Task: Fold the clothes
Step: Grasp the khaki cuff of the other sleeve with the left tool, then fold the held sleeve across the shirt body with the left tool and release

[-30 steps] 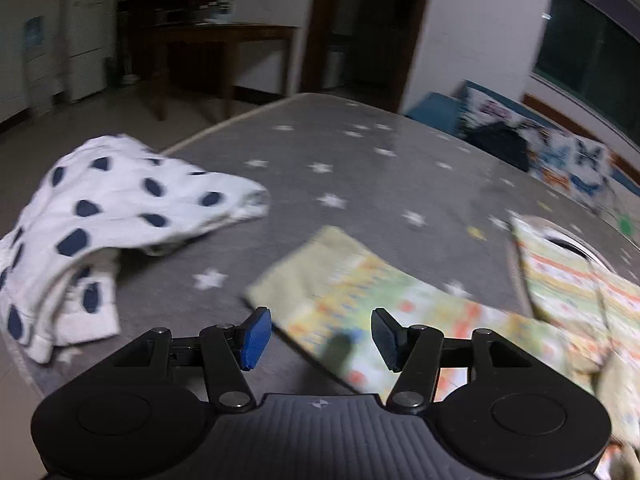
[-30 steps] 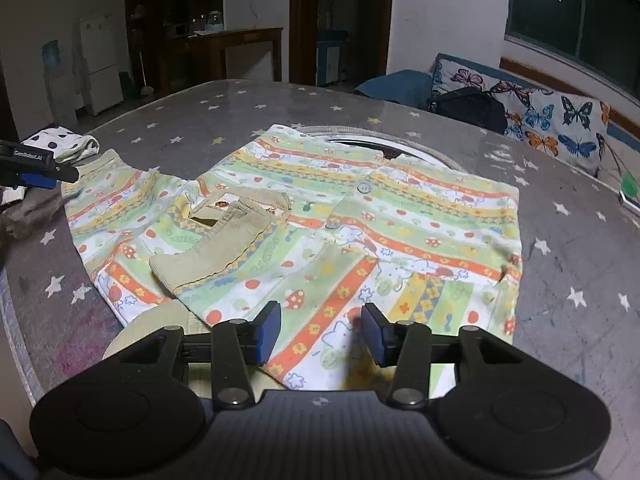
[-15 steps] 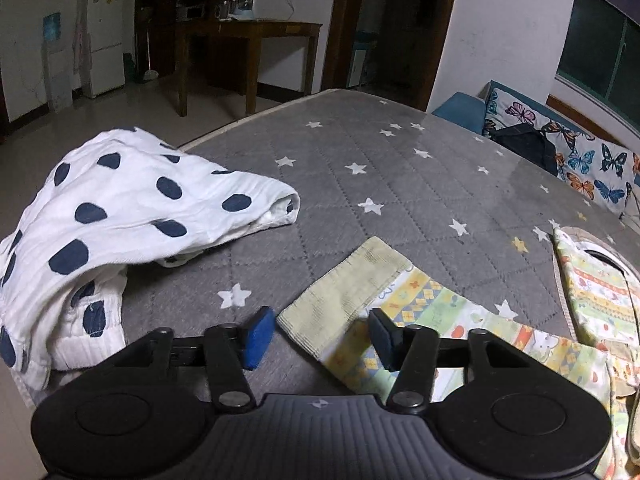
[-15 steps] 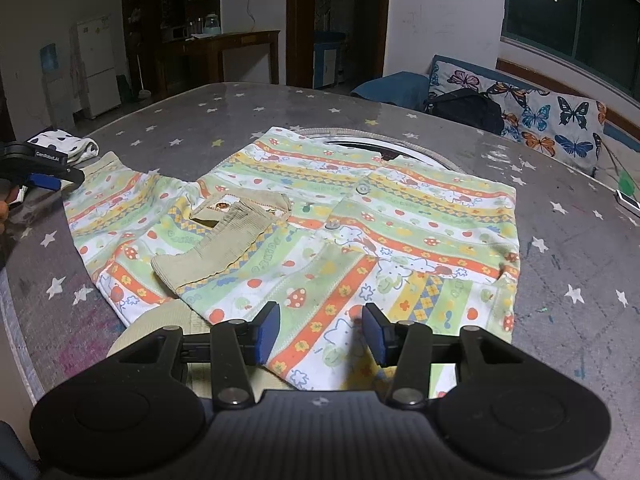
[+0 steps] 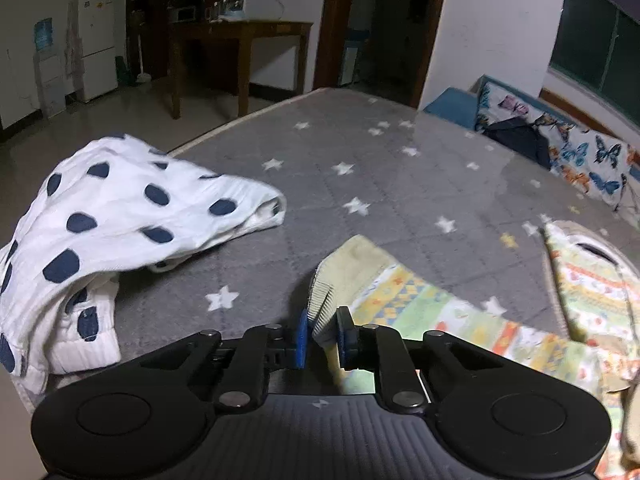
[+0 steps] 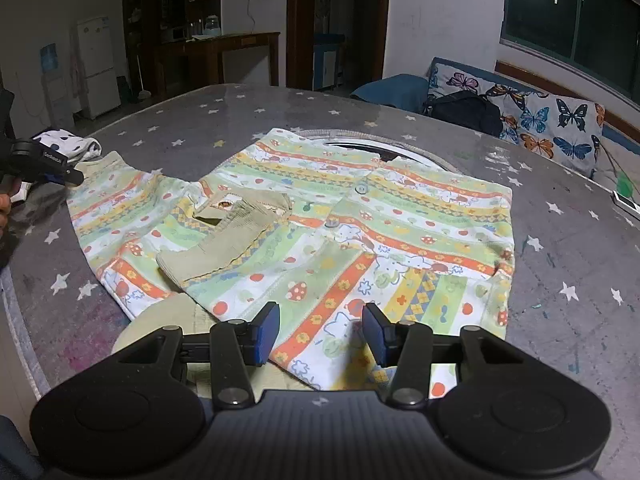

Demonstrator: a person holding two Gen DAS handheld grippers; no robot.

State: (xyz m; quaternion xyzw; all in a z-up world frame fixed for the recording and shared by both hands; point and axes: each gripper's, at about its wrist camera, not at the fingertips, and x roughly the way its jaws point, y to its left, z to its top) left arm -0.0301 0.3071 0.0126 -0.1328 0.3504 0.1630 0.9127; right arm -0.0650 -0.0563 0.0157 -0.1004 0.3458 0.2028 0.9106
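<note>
A colourful striped children's shirt (image 6: 360,232) lies spread on the grey star-patterned table (image 6: 560,240). One sleeve with a beige ribbed cuff (image 6: 224,248) is folded over its body. The other sleeve (image 5: 440,312) stretches to the left. My left gripper (image 5: 322,336) is shut on that sleeve's beige cuff (image 5: 348,264) and lifts its edge slightly; it also shows in the right wrist view (image 6: 60,170). My right gripper (image 6: 320,330) is open and empty, just above the shirt's near hem.
A white garment with navy dots (image 5: 112,216) lies crumpled at the table's left edge, also in the right wrist view (image 6: 68,144). A butterfly-print sofa (image 6: 540,120) with a dark bag (image 6: 464,110) stands beyond the far right. A wooden table (image 5: 240,48) stands behind.
My left gripper has moved onto the sleeve cuff and closed on it. The right gripper has stayed open over the hem.
</note>
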